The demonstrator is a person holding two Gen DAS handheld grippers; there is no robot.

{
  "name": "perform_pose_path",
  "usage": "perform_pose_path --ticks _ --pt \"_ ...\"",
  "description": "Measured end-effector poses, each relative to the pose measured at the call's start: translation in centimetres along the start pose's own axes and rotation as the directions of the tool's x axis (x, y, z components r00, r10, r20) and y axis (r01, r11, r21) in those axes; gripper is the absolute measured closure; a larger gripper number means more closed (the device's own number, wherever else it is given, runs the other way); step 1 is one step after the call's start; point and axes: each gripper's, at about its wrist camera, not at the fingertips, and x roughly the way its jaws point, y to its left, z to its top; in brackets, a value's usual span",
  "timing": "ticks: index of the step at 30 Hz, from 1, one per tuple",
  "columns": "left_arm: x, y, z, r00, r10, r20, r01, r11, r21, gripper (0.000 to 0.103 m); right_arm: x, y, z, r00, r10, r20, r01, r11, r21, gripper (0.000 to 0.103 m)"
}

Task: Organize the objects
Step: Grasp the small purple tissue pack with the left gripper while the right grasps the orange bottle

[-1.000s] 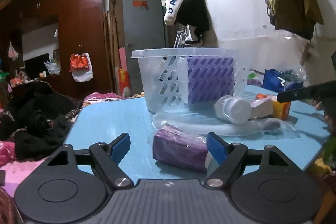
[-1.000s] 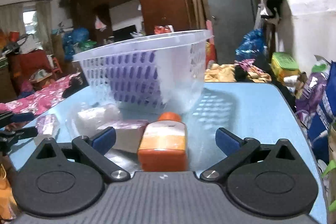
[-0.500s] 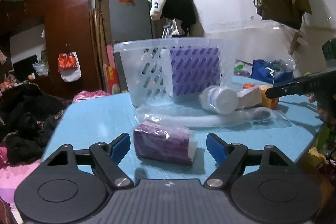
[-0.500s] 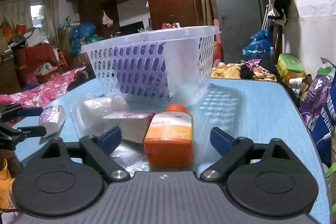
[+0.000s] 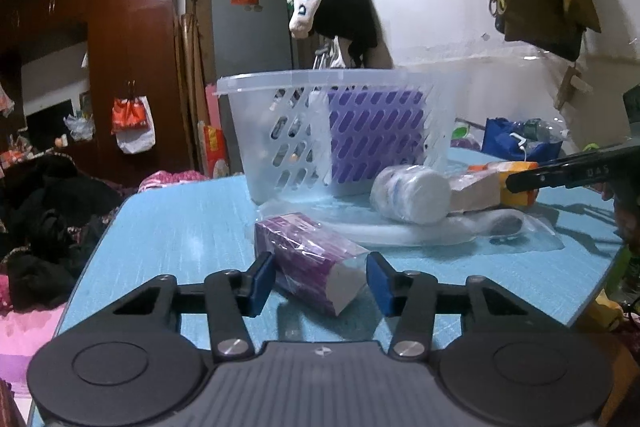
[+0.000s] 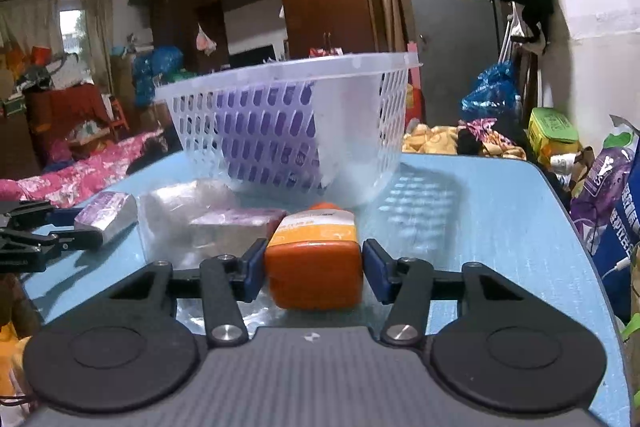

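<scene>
A purple wrapped pack (image 5: 316, 259) lies on the blue table (image 5: 180, 219) between the blue pads of my left gripper (image 5: 320, 279). Its jaws are closing and both pads touch the pack's sides. In the right wrist view an orange bottle (image 6: 314, 267) lies on its side between the pads of my right gripper (image 6: 314, 271), whose jaws are closing and press it on both sides. Behind both stands a clear slotted basket (image 5: 340, 83) with a purple box (image 5: 376, 139) inside. The left gripper (image 6: 60, 231) and its pack (image 6: 106, 215) also show at the left of the right wrist view.
A wrapped white roll (image 5: 412, 193), a wrapped box (image 5: 476, 191) and a clear plastic bag (image 5: 500, 231) lie between the two grippers. The table's right edge (image 6: 580, 227) borders bags on the floor. Clothes and a bed lie off the left edge.
Both grippers' jaws have narrowed from wide open onto their objects: the left around the purple pack, the right around the orange bottle. The hands barely shifted.
</scene>
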Motion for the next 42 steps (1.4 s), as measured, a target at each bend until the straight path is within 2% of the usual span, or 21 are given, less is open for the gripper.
perform_pose_path --ticks 13,20,28,32,35,38,40,42 --pt "-1.5 -1.1 0.2 0.996 -0.033 0.083 0.031 0.999 0.031 0.052 -1.5 0.3 -0.4 0.990 -0.023 0.141 0.022 1.000 0.010 0.050" --pt "-1.6 -1.1 0.2 0.994 -0.033 0.108 0.031 0.999 0.018 0.053 -2.3 0.5 -0.2 0.983 -0.051 0.177 0.049 0.999 0.017 0.050" --pt "-2.7 -0.8 1.8 0.985 -0.032 0.171 0.034 0.999 -0.010 0.053 -4.4 1.0 2.4 0.968 -0.084 0.236 0.088 0.996 -0.006 0.050" --pt "-2.9 -1.0 4.6 0.974 -0.050 0.220 0.051 0.999 0.001 0.054 -4.8 1.9 4.9 0.962 -0.088 0.260 0.101 0.994 -0.038 0.050" --pt "-2.5 -1.2 8.4 0.963 -0.057 0.262 0.055 0.998 0.017 0.054 -3.6 2.8 8.3 0.964 -0.081 0.252 0.101 0.992 -0.068 0.050" --pt "-0.5 -0.8 13.4 0.952 -0.091 0.292 0.095 0.996 0.002 0.054 -1.2 3.2 11.5 0.972 -0.089 0.219 0.109 0.991 -0.080 0.050" --pt "1.9 -0.6 16.1 0.955 -0.126 0.269 0.137 0.990 -0.021 0.054 1.2 3.0 13.5 0.979 -0.107 0.173 0.121 0.990 -0.073 0.050" --pt "4.7 -0.6 18.0 0.967 -0.118 0.226 0.129 0.991 -0.036 0.054 4.0 2.6 15.1 0.986 -0.121 0.110 0.128 0.990 -0.059 0.050"
